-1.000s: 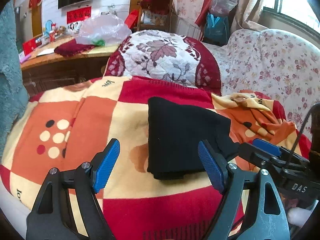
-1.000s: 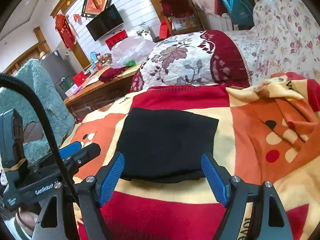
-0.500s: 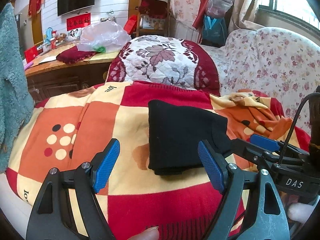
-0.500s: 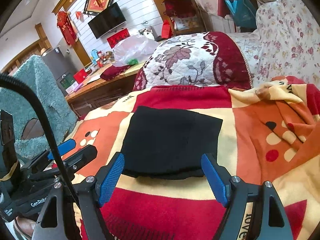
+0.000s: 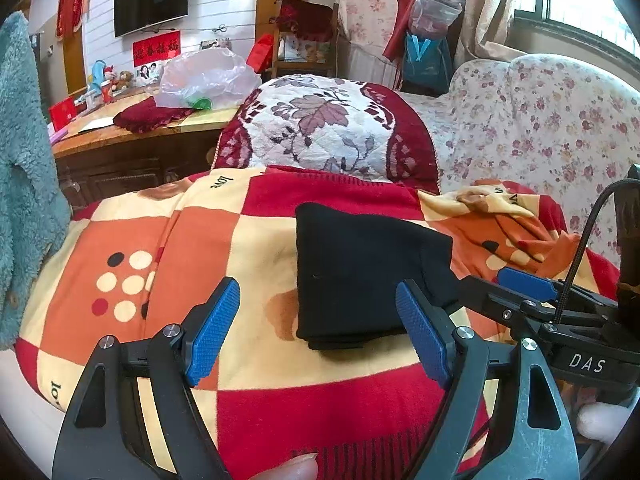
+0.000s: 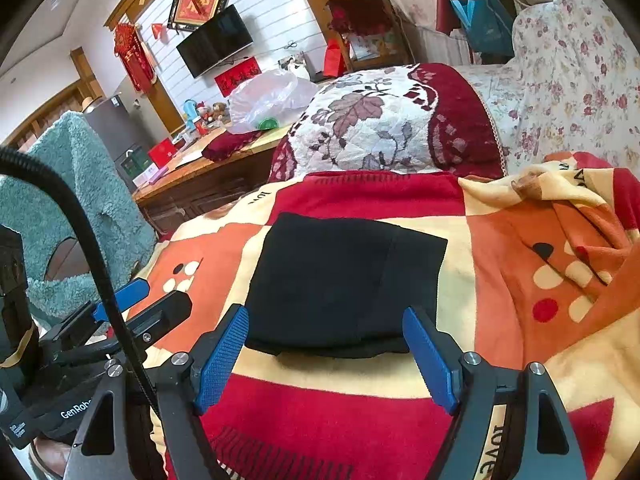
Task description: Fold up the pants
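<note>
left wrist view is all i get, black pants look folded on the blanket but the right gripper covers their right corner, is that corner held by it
Observer: No. In the right wrist view the right gripper is open and short of the pants, its pads clear of the cloth.
Operator: is the hidden right edge of the pants tidy
Observer: Yes, from that side the whole right edge shows, straight, lying flat on the blanket.
Operator: and my own gripper, anything caught in it
Observer: The left gripper shows at the left of the right wrist view, beside the pants over the blanket, with no cloth on it.
</note>
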A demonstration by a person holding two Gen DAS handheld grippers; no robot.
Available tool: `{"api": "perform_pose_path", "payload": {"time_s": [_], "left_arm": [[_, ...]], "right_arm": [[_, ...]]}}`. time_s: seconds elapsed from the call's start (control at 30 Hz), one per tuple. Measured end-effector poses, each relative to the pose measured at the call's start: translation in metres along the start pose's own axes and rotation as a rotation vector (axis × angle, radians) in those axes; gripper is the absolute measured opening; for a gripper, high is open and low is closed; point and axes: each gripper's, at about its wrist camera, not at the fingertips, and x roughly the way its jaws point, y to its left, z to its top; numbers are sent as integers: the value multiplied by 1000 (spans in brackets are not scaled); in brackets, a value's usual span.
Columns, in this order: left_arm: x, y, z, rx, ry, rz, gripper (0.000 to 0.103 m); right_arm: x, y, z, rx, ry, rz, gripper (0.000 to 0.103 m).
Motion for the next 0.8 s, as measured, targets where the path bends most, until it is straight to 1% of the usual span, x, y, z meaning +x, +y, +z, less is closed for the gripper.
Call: {"api": "perform_pose_path", "payload": {"time_s": [0.8], "left_arm": [[0, -3, -1, 11, 1, 10, 81]], "right_arm": [[2, -2, -4, 16, 18, -2, 78]]}}
